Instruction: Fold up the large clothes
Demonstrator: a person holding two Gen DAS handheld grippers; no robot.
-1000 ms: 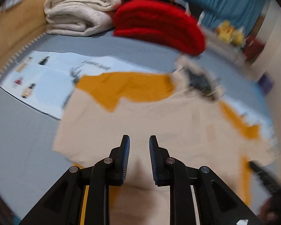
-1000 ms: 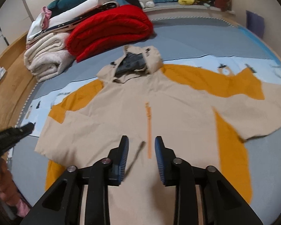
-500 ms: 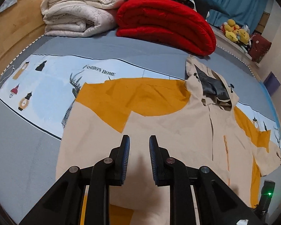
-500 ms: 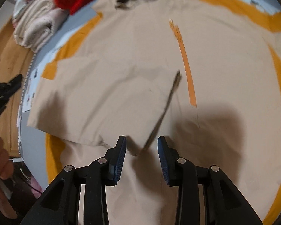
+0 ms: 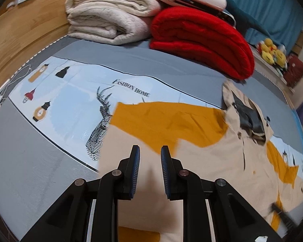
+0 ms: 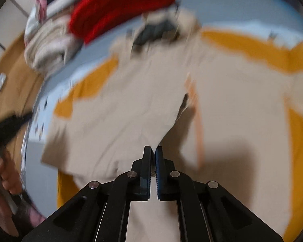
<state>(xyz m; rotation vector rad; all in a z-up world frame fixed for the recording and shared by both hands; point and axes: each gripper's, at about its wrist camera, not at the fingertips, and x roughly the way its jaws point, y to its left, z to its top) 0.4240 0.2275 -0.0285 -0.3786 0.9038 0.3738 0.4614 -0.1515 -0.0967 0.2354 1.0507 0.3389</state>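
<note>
A beige and mustard hooded jacket (image 5: 202, 161) lies spread face up on the bed, its hood (image 5: 248, 117) toward the folded blankets. My left gripper (image 5: 150, 151) hovers over the jacket's sleeve side, slightly open with nothing between its pads. In the blurred right wrist view, the jacket (image 6: 131, 100) fills the frame. One loose front flap rises to my right gripper (image 6: 153, 150), whose jaws are shut on the flap's corner. The orange zipper strip (image 6: 198, 133) runs just right of that flap.
Folded cream blankets (image 5: 107, 20) and a red blanket (image 5: 202, 40) are stacked at the bed's far end, with yellow plush toys (image 5: 272, 52) beyond. The printed sheet (image 5: 70, 100) lies bare left of the jacket. A person's hand (image 6: 4, 173) shows at the left edge.
My right gripper dropped onto the jacket and closed on the loose front flap's corner. The left gripper slid sideways toward the sleeve, its gap unchanged.
</note>
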